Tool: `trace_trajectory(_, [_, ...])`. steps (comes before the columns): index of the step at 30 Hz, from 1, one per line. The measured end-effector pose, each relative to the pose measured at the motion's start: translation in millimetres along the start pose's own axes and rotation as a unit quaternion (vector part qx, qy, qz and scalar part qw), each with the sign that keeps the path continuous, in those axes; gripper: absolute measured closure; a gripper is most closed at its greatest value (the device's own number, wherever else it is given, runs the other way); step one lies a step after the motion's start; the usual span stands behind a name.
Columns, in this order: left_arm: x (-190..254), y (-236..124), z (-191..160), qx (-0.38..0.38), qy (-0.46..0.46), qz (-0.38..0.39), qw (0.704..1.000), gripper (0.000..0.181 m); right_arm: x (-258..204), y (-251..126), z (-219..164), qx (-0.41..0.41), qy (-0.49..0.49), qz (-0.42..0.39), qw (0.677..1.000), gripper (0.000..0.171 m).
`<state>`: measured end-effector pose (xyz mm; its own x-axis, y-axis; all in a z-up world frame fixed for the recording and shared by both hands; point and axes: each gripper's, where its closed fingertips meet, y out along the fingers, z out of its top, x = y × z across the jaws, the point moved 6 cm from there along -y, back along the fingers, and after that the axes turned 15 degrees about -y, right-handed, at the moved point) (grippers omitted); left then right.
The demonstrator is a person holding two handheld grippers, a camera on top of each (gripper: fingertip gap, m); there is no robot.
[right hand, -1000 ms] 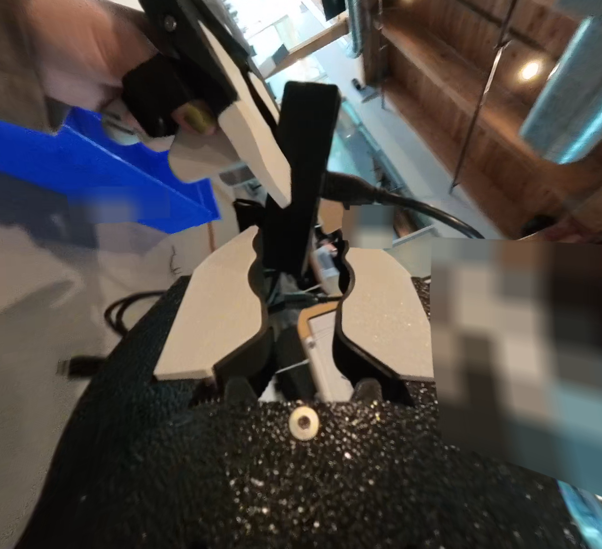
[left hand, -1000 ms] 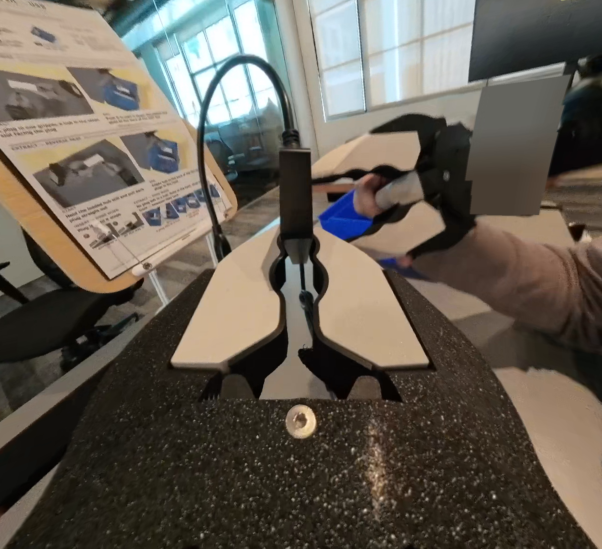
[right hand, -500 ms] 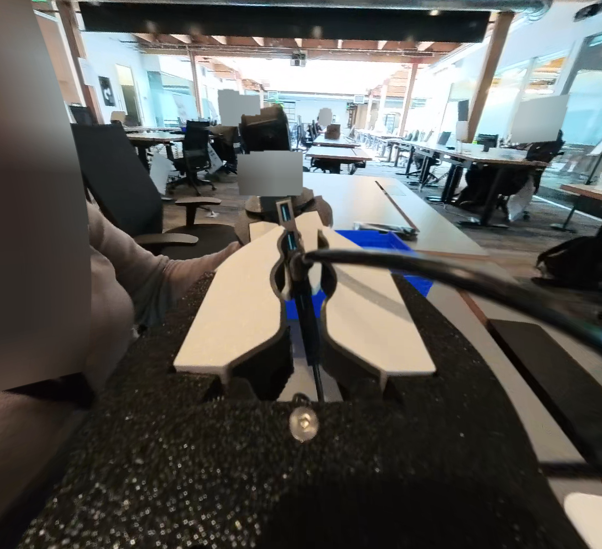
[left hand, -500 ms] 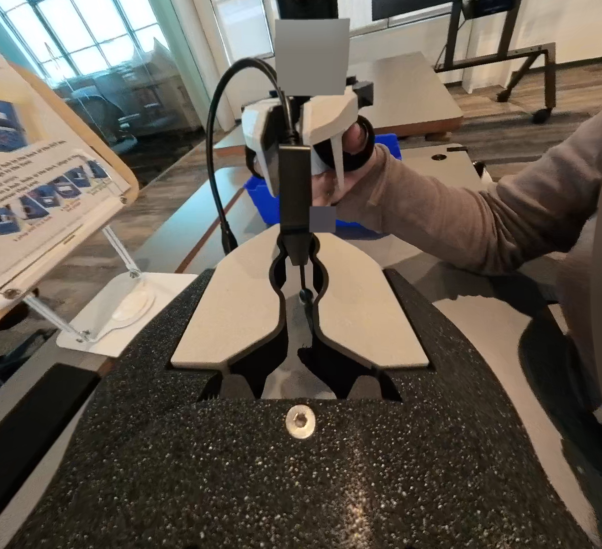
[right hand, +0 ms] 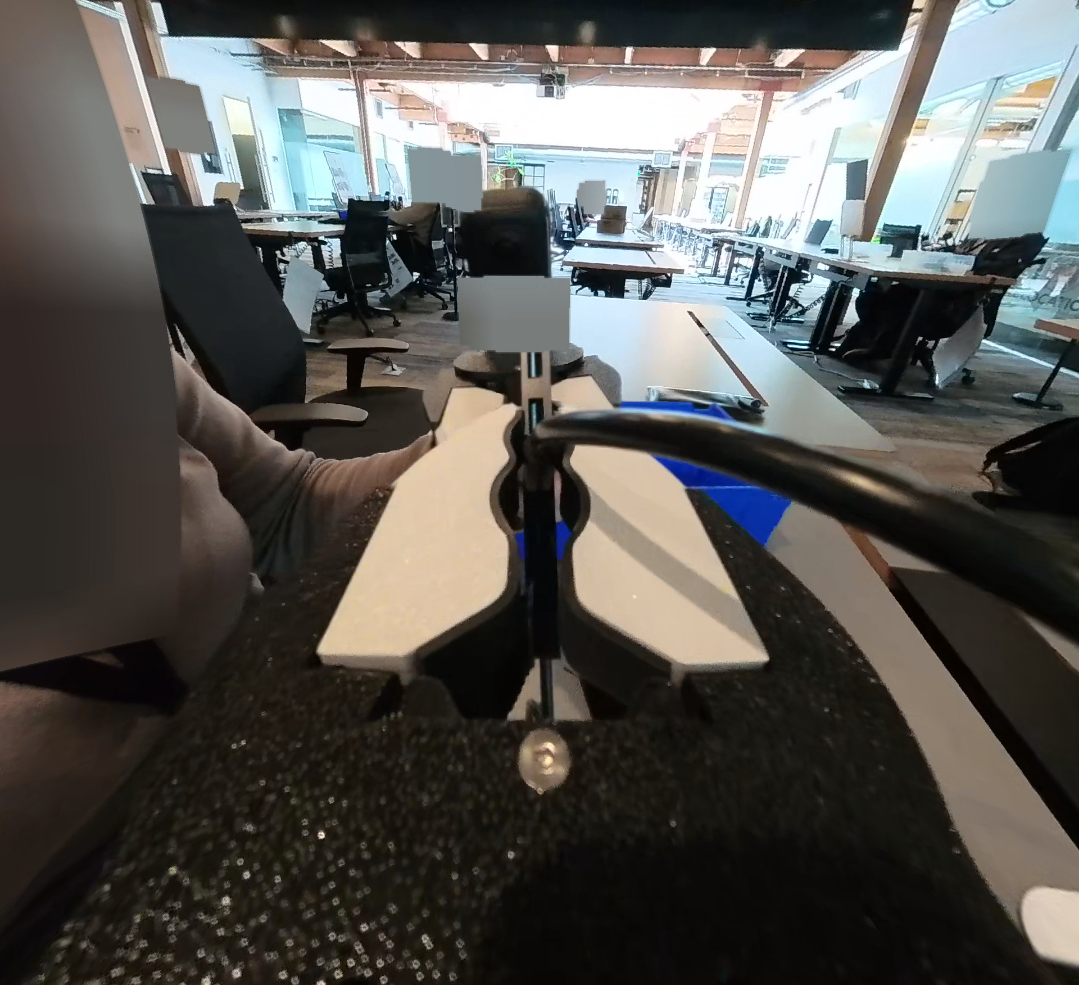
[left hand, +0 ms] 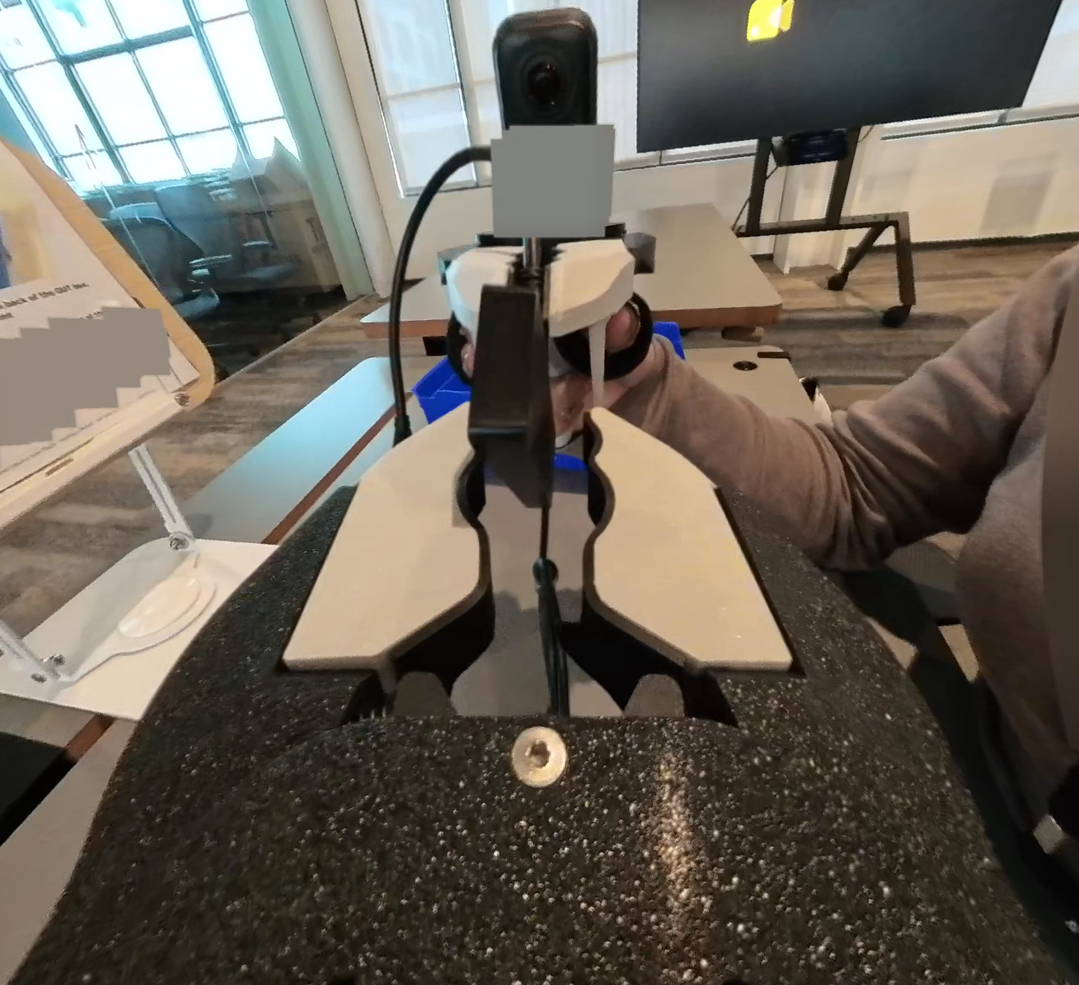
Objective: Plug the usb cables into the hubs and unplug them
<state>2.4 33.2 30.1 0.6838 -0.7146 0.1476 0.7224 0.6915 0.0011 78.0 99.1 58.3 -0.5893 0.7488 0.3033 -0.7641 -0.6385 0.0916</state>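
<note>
A black usb hub stands on end between the two grippers. My left gripper is open, with its white fingers apart on either side of the hub's near end. My right gripper is shut on the hub at its cable end, and it also shows in the left wrist view. The hub's blue ports face the right wrist camera. Its thick black cable loops from the top down to the left. In the right wrist view the cable sweeps to the right.
A blue bin sits on the grey table behind the hub, also in the right wrist view. An instruction board on a clear stand stands at the left. A person's sleeve crosses the right side. A large screen stands behind. Less than 4 cm separates the two grippers' tips.
My left gripper's jaws have opened off the hub, which now tilts slightly. The right gripper has stayed shut on the hub's far end and come closer.
</note>
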Motion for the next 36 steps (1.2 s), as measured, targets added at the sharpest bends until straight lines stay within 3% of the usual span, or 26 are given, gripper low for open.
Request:
trace_trajectory(2, [1,0,2,0.004,0.012,0.004,1.000,0.169,-1,2,0,0.005,0.001,0.005,1.000,0.163])
trace_trajectory(15, [5,-3,3,0.018,0.015,-0.001,1.000,0.170,-1,-3,-1,0.030,-0.013,0.009,0.999,0.155])
trace_trajectory(25, [6,0,3,0.017,0.013,-0.004,1.000,0.170,-3,-7,1,0.036,-0.022,0.017,0.999,0.161])
trace_trajectory(36, [14,-6,5,-0.003,0.009,-0.036,0.999,0.170,-7,-2,0,0.091,0.013,0.076,0.993,0.162])
